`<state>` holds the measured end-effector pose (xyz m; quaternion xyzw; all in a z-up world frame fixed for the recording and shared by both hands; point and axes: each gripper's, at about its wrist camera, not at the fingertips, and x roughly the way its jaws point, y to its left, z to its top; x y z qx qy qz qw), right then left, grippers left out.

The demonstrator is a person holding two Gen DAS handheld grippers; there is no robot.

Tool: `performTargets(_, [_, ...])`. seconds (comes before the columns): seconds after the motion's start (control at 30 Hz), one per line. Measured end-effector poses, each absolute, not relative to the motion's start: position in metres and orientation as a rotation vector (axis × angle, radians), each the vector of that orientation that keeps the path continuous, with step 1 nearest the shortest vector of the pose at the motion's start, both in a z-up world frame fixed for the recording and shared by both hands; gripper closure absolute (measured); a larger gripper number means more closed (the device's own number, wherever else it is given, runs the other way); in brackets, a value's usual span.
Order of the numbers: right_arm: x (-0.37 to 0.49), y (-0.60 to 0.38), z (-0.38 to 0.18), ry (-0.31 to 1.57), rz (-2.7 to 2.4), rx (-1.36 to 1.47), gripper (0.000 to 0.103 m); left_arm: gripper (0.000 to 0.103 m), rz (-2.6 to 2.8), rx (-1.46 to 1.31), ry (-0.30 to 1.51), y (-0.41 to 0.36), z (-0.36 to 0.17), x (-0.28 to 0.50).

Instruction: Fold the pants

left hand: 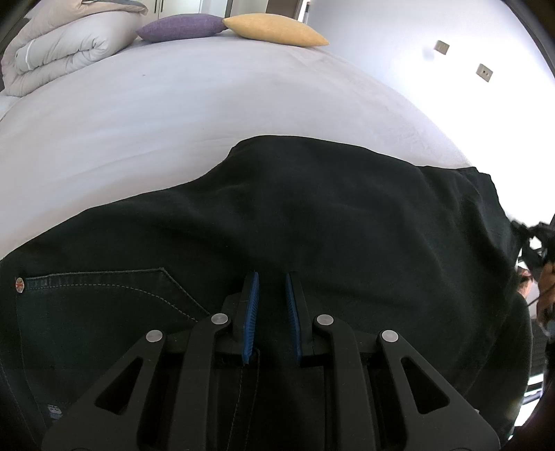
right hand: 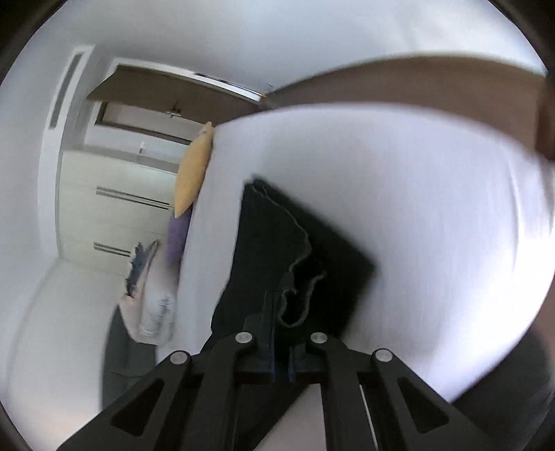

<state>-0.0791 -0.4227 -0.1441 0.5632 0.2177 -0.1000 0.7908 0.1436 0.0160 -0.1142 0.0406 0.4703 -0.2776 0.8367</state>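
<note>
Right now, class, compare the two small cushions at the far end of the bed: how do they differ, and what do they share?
The yellow cushion is mustard-coloured; the purple cushion is violet. The yellow cushion lies nearer the wall side, the purple cushion nearer the folded duvet. The yellow cushion's tip overlaps the purple cushion's end. Both are plump, tapered, and rest on the pale bed sheet.

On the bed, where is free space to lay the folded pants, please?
The bed sheet is bare between the black pants and the two pillows, purple and yellow. The far left corner is taken by the folded duvet. The near edge is crowded with pants.
</note>
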Motion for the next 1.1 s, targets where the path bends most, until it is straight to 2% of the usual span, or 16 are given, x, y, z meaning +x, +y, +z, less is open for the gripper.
performTargets(0.1, [-0.068,-0.433,-0.124,0.507,-0.199,1.068,0.097,0.087,-0.587,0.081,0.995,0.016,-0.115,0.143])
performTargets(0.17, [-0.051,-0.431,-0.122,0.606,-0.231,0.921,0.097,0.087,-0.585,0.075,0.992,0.017,-0.116,0.142])
performTargets(0.3, [-0.049,-0.446,-0.147,0.582,-0.199,1.019,0.1,0.087,-0.583,0.081,0.977,0.017,-0.118,0.138])
performTargets(0.8, [-0.079,-0.435,-0.162,0.532,-0.209,1.151,0.098,0.087,-0.586,0.073,0.971,0.022,-0.115,0.129])
performTargets(0.87, [-0.091,-0.443,-0.154,0.495,-0.267,1.141,0.089,0.087,-0.59,0.061,0.971,0.023,-0.115,0.13])
performTargets(0.9, [-0.096,-0.446,-0.147,0.484,-0.322,1.12,0.062,0.087,-0.591,0.056,0.972,0.025,-0.116,0.131])
performTargets(0.93, [-0.106,-0.451,-0.14,0.459,-0.402,1.096,0.026,0.087,-0.593,0.05,0.972,0.026,-0.116,0.131])
performTargets(0.97, [-0.122,-0.456,-0.133,0.408,-0.501,1.091,0.016,0.087,-0.594,0.047,0.972,0.027,-0.116,0.131])
performTargets(1.0, [-0.135,-0.458,-0.125,0.363,-0.566,1.095,0.02,0.087,-0.595,0.046,0.972,0.028,-0.117,0.132])
performTargets(1.07, [-0.135,-0.452,-0.103,0.338,-0.475,1.058,0.036,0.087,-0.593,0.046,0.974,0.029,-0.118,0.133])
performTargets(1.1, [-0.125,-0.442,-0.094,0.364,-0.42,1.025,0.049,0.087,-0.588,0.046,0.977,0.029,-0.117,0.133])
